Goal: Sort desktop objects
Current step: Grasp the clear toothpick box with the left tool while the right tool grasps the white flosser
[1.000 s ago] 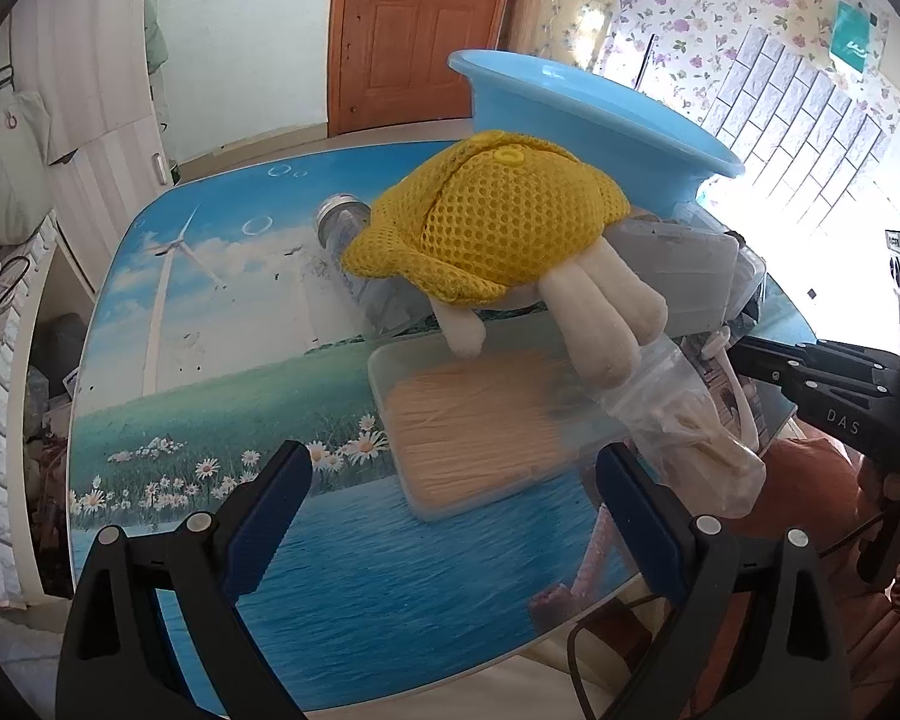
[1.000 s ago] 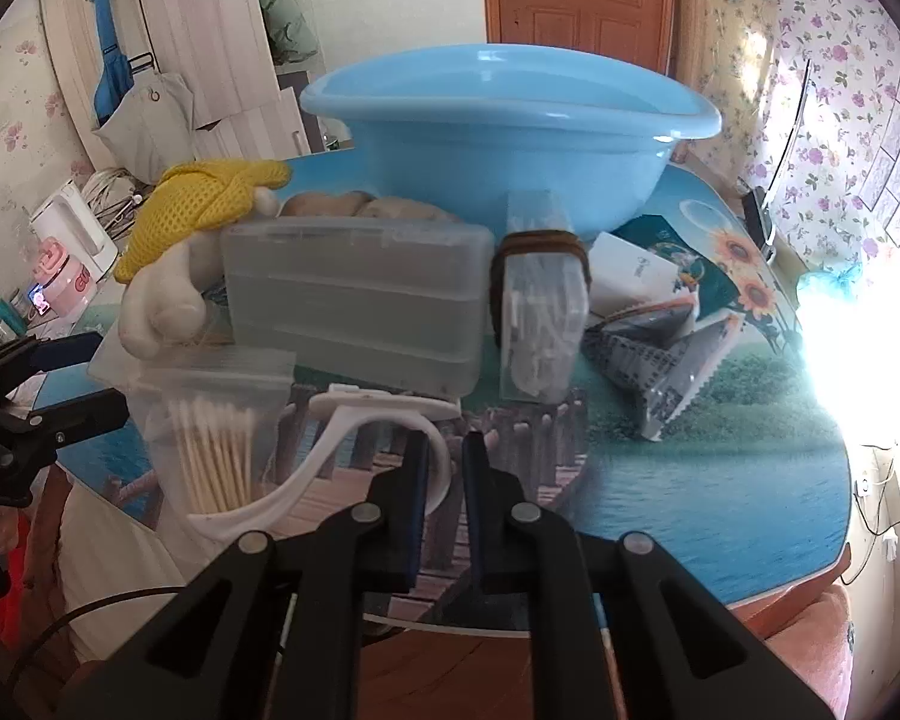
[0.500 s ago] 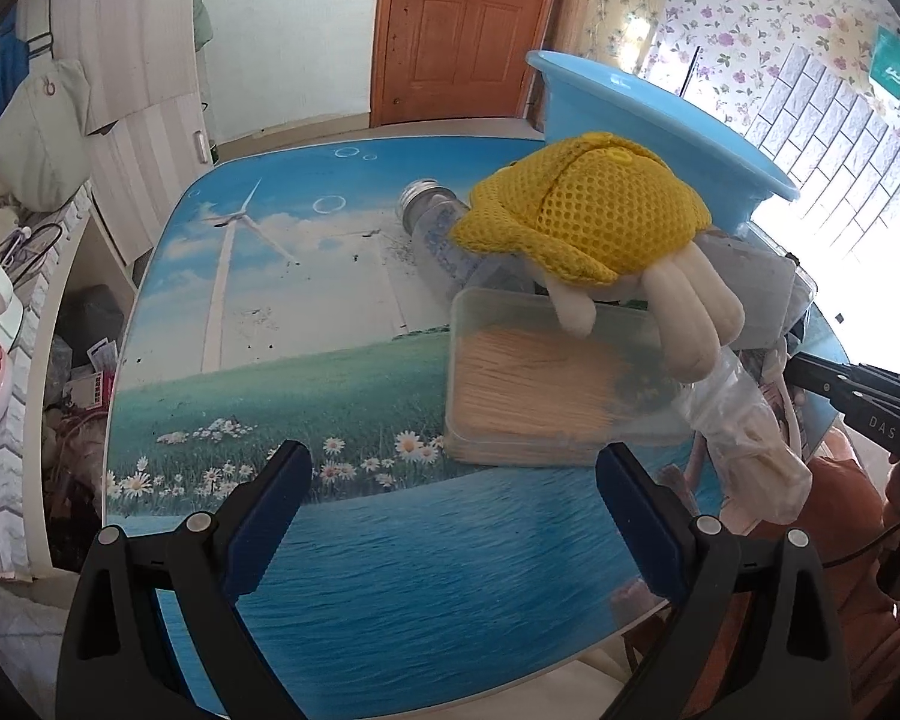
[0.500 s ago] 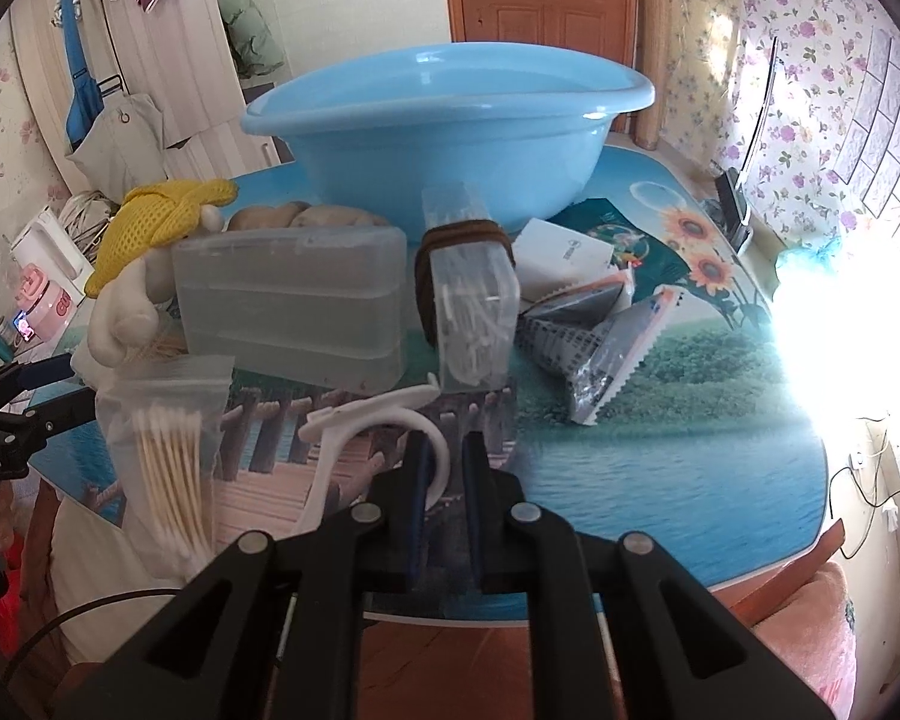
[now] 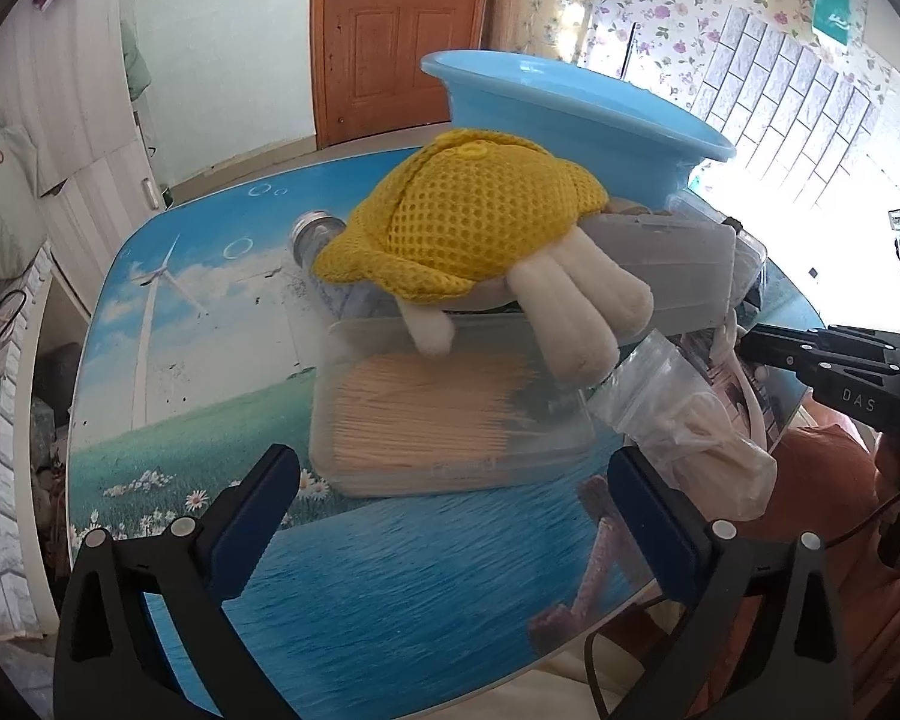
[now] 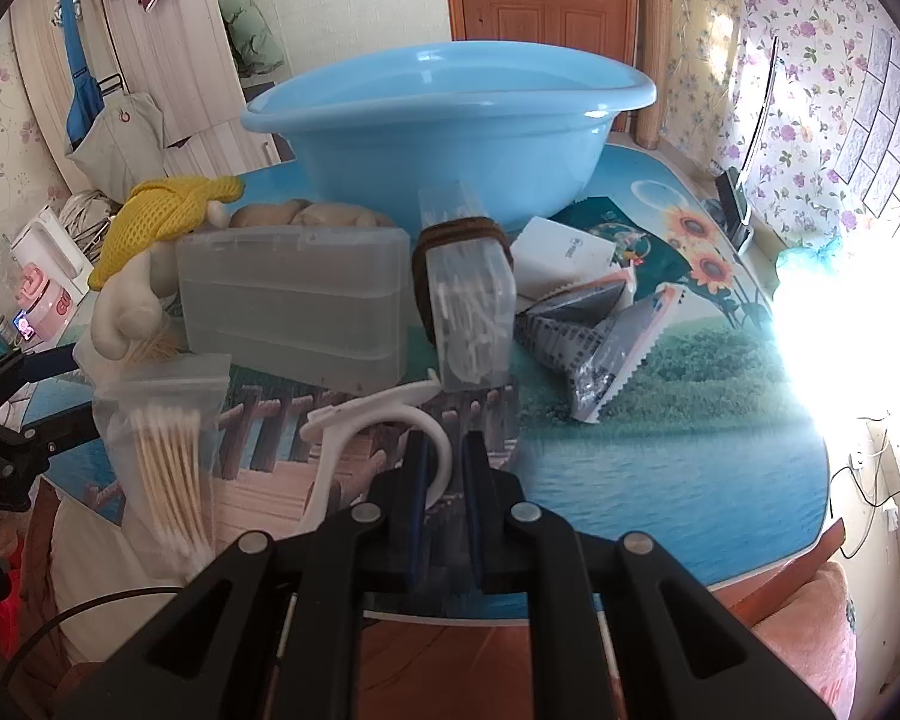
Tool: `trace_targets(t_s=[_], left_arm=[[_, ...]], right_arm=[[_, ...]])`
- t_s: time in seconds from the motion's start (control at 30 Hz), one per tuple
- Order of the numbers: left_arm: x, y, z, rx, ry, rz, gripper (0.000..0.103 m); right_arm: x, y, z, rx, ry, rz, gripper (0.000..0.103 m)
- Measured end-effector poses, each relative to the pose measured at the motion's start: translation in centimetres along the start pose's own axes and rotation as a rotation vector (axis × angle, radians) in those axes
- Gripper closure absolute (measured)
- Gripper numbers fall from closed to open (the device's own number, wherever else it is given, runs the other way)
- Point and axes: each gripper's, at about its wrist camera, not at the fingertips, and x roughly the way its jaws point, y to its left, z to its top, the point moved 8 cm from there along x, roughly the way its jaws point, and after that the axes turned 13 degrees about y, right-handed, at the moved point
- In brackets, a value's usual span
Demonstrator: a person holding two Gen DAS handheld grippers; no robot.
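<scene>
Hovering above the near edge of the surface, the left tongs stand wide, having just opened further, with nothing between them. Just beyond lies a clear flat box of wooden sticks, its long axis running left to right, as the sticks do. A yellow mesh plush toy rests on its far edge, before the blue basin. The right tongs are closed, empty, beside a white plastic hook.

toothpick box — flat, under plush
</scene>
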Motion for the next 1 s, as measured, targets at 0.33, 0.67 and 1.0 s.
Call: trace_targets(t_s=[0.33,0.67,1.0], left_arm=[[0.9,0.6,0.6,-0.041,0.022,0.010,0.000],[1.1,0.3,1.2,-0.026,0.017,0.027,0.010],[-0.1,1.8,-0.2,-0.067,0.018,0.030,0.010]], right_arm=[[0.1,-0.1,-0.1,0.000,-0.002,0.001,0.091],[0.0,0.0,-0.3,-0.009,-0.005,-0.012,0.091],[-0.9,-0.3,0.2,0.026,-0.044,0.019,0.085]])
